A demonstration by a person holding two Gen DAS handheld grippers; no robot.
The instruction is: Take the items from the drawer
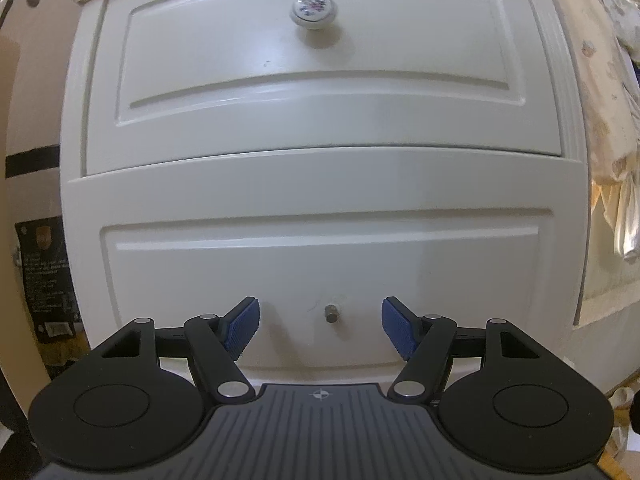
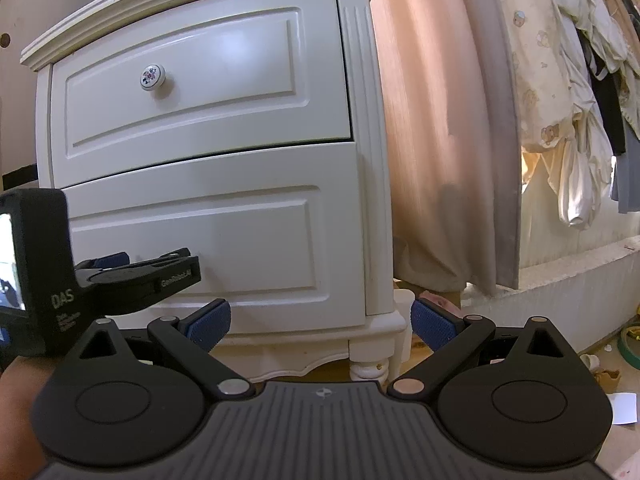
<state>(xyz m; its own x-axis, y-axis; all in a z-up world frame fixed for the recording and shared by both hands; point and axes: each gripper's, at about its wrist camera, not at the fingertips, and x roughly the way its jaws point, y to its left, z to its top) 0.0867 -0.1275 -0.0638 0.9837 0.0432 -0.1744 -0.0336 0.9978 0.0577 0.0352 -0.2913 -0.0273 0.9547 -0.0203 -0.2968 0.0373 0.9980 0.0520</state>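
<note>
while hovering just in front of the lower drawer (image 1: 320, 264) of a white nightstand (image 1: 576, 240), left gripper (image 1: 320, 330) spread wide, blue pads (image 1: 242, 330) on either side of a small metal stud (image 1: 331, 313) poking straight out of the drawer front, touching neither pad. lower drawer seen face on, long axis running side to side, front panel facing the camera, top edge standing slightly proud of the upper drawer (image 1: 320, 60). upper drawer shut, with a round white floral knob (image 1: 314, 10) at its middle.

from the right wrist view, right gripper (image 2: 320, 322) also spread, pinching nothing, aimed at the nightstand's right front corner and turned foot (image 2: 369, 368). left gripper (image 2: 120, 270) visible there at the left, level with the lower drawer (image 2: 224, 240) and close to its front. beside the nightstand, a pinkish panel (image 2: 436, 120), hanging clothes (image 2: 560, 80) and scattered bits on the floor (image 2: 600, 360).

drawer contents hidden behind the front panel.
</note>
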